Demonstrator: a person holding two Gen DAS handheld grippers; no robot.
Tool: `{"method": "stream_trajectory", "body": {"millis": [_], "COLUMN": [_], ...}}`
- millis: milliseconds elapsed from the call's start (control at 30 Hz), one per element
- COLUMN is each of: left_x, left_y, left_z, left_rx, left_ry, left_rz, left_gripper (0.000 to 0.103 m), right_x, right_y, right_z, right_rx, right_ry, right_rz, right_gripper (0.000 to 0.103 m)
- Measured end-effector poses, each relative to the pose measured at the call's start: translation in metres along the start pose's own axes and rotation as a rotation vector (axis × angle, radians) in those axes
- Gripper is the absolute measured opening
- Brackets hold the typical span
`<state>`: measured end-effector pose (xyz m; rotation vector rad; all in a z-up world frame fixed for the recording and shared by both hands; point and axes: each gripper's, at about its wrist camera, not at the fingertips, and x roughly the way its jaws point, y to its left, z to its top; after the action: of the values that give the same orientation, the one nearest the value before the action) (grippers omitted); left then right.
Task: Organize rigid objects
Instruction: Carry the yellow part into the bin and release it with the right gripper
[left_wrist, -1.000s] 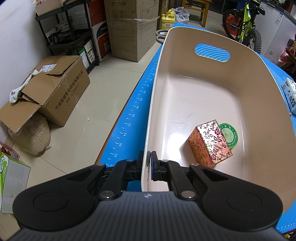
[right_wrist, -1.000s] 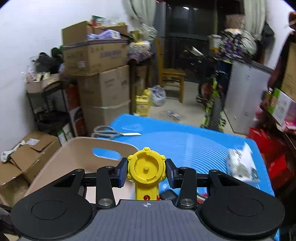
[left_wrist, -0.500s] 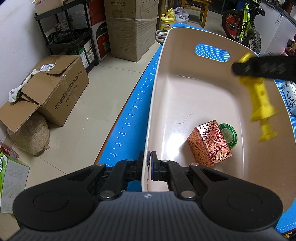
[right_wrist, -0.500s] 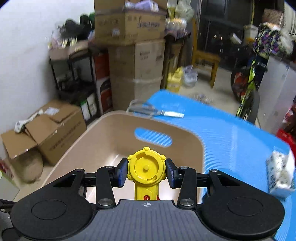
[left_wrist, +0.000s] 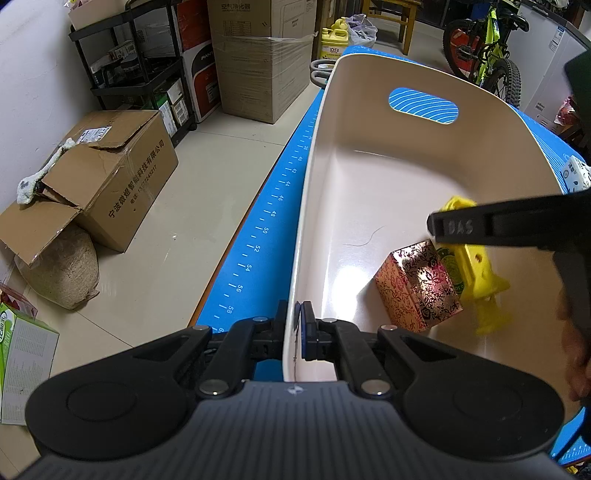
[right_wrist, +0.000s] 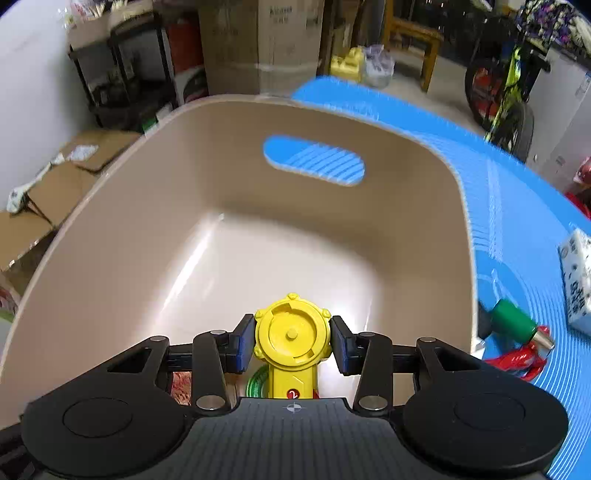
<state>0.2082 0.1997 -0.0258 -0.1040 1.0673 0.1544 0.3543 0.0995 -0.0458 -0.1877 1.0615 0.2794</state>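
A cluttered storeroom surrounds the blue-matted table (left_wrist: 258, 236). The left tool (left_wrist: 294, 325) clamps the beige tub's rim (left_wrist: 295, 258), steadying it, while the right tool (right_wrist: 291, 341) grips a yellow toy (right_wrist: 291, 336) low inside, beside the patterned gift box (left_wrist: 417, 288), likely for release.

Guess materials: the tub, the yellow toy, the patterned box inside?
Tub: likely molded plastic, smooth semi-gloss; light glare on its floor, rounded one-piece walls with a cut handle slot.
Yellow toy, held in the right gripper: hard plastic, matte, with molded ridges and studs.
Patterned box: probably cardboard wrapped in metallic foil paper; its floral print glints.
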Motion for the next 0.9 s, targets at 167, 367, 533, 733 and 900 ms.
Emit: {"method": "stream_trajectory", "body": {"millis": [167, 367, 533, 733, 900], "left_x": [0.002, 0.003, 0.003, 0.002, 0.002], "left_y": [-0.004, -0.006, -0.005, -0.005, -0.005], "left_z": [0.000, 0.000, 0.000, 0.000, 0.000], "left_rx": [0.001, 0.003, 0.002, 0.002, 0.002], "left_ry": [0.000, -0.001, 0.001, 0.001, 0.001], "left_rz": [0.002, 0.004, 0.005, 0.004, 0.004], "left_gripper": [0.007, 0.007, 0.008, 0.008, 0.008], "right_x": [0.010, 0.014, -0.001, -0.039, -0.082], "right_y": [0.002, 0.006, 0.003, 0.001, -0.013], "right_z": [0.000, 0.001, 0.000, -0.009, -0.015], "right_rx": [-0.010, -0.021, -0.010, -0.039, -0.030], "right_ry": [0.058, 0.085, 0.026, -0.078, -0.177], "right_rz": [-0.001, -0.014, 0.013, 0.029, 0.033], "right_gripper": [0.049, 0.052, 0.064, 0.067, 0.070]}}
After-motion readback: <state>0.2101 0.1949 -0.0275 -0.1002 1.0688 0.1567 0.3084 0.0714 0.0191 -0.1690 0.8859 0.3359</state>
